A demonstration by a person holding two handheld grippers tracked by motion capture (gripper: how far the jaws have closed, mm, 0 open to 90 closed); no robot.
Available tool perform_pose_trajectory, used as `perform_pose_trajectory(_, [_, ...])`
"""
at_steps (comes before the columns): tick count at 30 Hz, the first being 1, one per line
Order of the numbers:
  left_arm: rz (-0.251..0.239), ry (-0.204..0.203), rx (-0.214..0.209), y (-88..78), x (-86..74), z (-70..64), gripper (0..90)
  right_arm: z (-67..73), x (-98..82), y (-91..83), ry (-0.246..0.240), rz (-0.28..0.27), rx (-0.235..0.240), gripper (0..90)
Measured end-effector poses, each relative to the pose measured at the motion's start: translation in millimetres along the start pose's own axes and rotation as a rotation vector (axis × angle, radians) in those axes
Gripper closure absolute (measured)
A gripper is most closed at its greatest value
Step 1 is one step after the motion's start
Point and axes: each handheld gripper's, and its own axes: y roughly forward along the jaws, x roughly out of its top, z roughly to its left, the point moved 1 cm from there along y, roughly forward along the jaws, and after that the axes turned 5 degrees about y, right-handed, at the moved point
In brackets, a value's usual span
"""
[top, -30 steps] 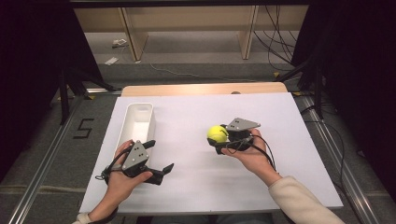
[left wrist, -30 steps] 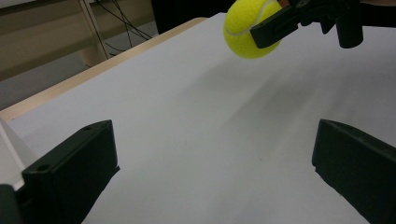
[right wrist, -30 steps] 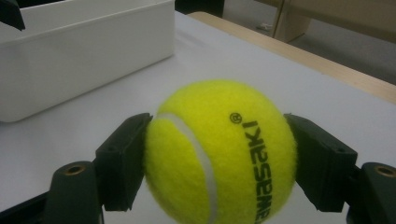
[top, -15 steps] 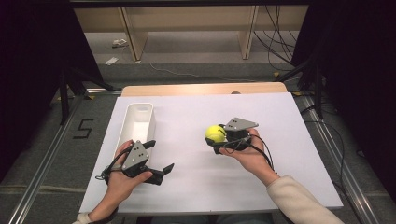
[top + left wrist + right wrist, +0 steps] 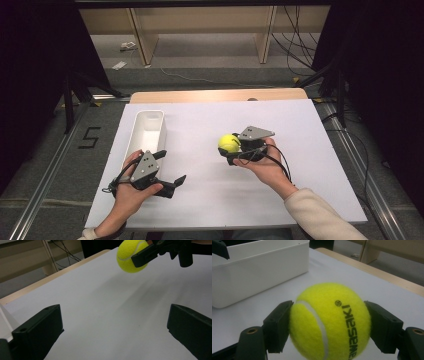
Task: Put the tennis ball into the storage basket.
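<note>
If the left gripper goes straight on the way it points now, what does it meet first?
Probably the tennis ball clamped in the right gripper; it sits above centre, so the open left gripper might pass beneath it, over bare table.

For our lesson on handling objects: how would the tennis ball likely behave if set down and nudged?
The tennis ball is round, so it would probably roll. Its fuzzy felt likely resists slipping in the right gripper. It seems light, held clear above the table.

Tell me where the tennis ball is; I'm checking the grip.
In the high view the tennis ball sits right of centre over the white table, clamped in the right tongs, to the right of the white bin.
</note>
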Motion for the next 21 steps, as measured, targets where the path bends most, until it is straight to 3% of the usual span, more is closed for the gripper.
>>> perform_pose_trajectory(21, [-0.002, -0.001, -0.006, -0.2, -0.3, 0.0, 0.0, 4.2, 5.3, 5.1, 0.0, -0.007, 0.009, 27.2])
